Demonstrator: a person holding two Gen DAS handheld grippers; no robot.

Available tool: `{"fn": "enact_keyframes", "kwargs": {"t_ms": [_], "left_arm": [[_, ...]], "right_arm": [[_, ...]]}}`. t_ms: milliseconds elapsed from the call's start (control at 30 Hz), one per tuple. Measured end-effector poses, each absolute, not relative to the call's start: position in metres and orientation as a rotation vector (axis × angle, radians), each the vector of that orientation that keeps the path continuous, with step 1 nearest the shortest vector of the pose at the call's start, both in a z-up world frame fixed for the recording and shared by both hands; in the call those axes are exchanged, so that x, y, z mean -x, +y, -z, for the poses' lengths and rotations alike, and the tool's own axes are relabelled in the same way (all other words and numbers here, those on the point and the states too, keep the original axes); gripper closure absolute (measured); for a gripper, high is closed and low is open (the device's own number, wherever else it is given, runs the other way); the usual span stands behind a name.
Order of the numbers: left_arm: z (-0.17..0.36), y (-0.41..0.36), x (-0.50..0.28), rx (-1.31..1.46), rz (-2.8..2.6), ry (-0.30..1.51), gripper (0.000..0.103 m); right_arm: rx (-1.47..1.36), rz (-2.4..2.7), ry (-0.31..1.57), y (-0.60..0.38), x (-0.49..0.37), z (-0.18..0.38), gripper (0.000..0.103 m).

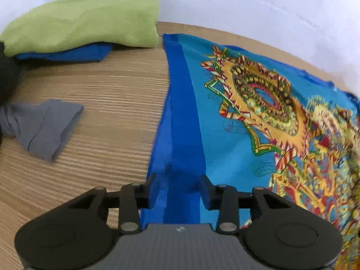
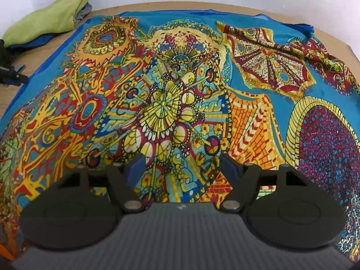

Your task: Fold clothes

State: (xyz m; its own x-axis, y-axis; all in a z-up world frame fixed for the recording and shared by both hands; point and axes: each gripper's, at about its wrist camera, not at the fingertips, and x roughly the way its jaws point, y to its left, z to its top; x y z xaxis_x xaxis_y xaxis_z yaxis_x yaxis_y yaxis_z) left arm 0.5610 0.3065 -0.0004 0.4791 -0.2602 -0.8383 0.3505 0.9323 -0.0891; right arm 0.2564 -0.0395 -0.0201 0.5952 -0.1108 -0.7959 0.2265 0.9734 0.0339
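Wood-grain worktop (image 1: pixel 94 85) runs up to a plain white wall (image 1: pixel 247 4), and most of it is covered by a large patterned cloth (image 2: pixel 180 78).

Seen from the left wrist, the left gripper (image 1: pixel 177 193) has its fingers (image 1: pixel 151 189) spread, standing either side of the cloth's solid blue border strip (image 1: pixel 180 112). That strip passes between them, but the pads do not press on it. The border runs away from the fingers toward the far edge of the worktop, with bare wood to its left and the turquoise field with gold, red and green medallions to its right.

Seen from the right wrist, the right gripper (image 2: pixel 183 168) also has its fingers (image 2: pixel 229 168) spread wide, poised over the middle of the cloth near a yellow wheel motif; whether they touch the fabric cannot be told. The cloth lies spread out flat, with some wrinkles and a loose fold toward its far right corner.

Farther out, at the left of the worktop, a grey garment (image 1: pixel 45 128) lies crumpled just apart from the border. Behind it, near the wall, a folded green garment (image 1: pixel 85 20) rests on top of a folded blue garment (image 1: pixel 67 55). Something dark sits at the far left edge, too cut off to identify.
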Motion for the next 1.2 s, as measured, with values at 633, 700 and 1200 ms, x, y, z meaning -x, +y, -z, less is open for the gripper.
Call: {"fn": "enact_keyframes", "kwargs": {"t_ms": [633, 700, 1200], "left_arm": [[0.006, 0.303, -0.562, 0.002, 0.415, 0.975, 0.097], [0.001, 0.303, -0.560, -0.026, 0.351, 0.959, 0.099], [-0.015, 0.318, -0.556, 0.018, 0.297, 0.973, 0.076]], "right_arm": [[-0.135, 0.211, 0.925, -0.038, -0.258, 0.025, 0.029], [-0.136, 0.213, 0.924, -0.039, -0.258, 0.025, 0.029], [-0.134, 0.223, 0.921, -0.038, -0.260, 0.026, 0.029]]}}
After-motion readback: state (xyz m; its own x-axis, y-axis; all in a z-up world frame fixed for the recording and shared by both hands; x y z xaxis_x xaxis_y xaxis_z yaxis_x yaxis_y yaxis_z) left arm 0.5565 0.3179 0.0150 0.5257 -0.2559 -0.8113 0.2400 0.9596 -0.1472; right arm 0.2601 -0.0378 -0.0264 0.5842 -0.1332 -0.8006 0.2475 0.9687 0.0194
